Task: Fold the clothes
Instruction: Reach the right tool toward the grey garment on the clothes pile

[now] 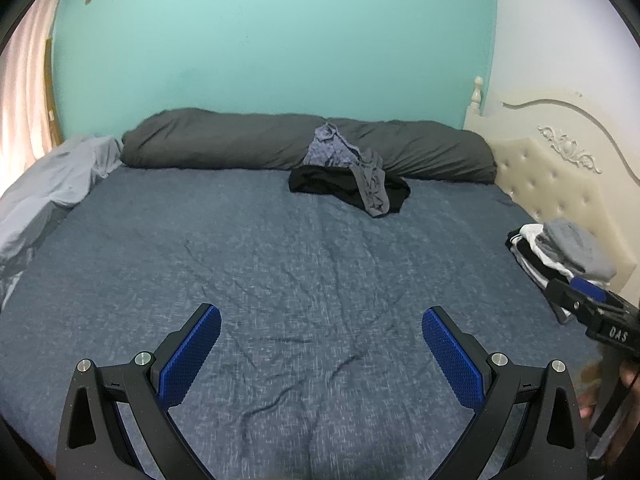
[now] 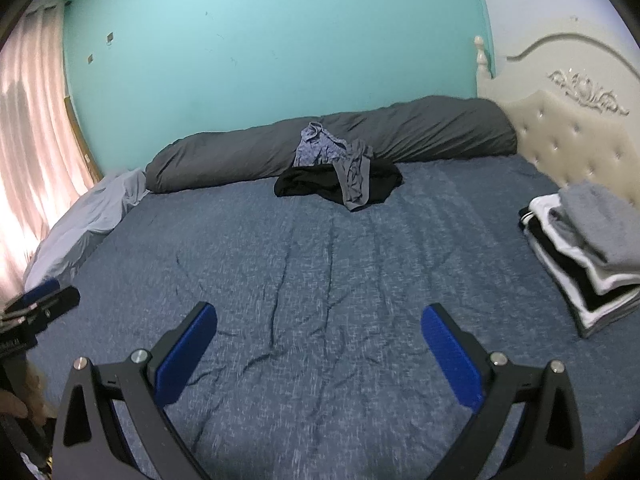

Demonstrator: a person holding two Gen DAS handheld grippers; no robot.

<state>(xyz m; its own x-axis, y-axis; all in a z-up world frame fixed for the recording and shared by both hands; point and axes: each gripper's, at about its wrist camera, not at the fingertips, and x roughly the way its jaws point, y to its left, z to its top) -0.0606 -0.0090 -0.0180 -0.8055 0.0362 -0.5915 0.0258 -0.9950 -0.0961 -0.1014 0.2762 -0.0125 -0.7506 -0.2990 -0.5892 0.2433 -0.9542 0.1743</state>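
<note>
A heap of unfolded clothes lies at the far side of the bed: a black garment (image 1: 320,184) (image 2: 308,182), a grey one (image 1: 374,190) (image 2: 354,182) draped over it, and a blue patterned one (image 1: 328,150) (image 2: 316,146) behind. A stack of folded clothes (image 1: 560,252) (image 2: 588,252) sits at the right by the headboard. My left gripper (image 1: 322,316) hovers open over the bare blue sheet, holding nothing. My right gripper (image 2: 318,314) is open too, also empty and well short of the heap. Each gripper shows at the edge of the other's view.
The bed (image 1: 200,260) (image 2: 240,248) wears a wrinkled blue sheet. A long dark grey bolster (image 1: 224,144) (image 2: 420,128) lies along the teal wall. A pale crumpled sheet (image 1: 52,184) (image 2: 88,216) sits at the left, a cream tufted headboard (image 1: 552,168) (image 2: 576,140) at the right.
</note>
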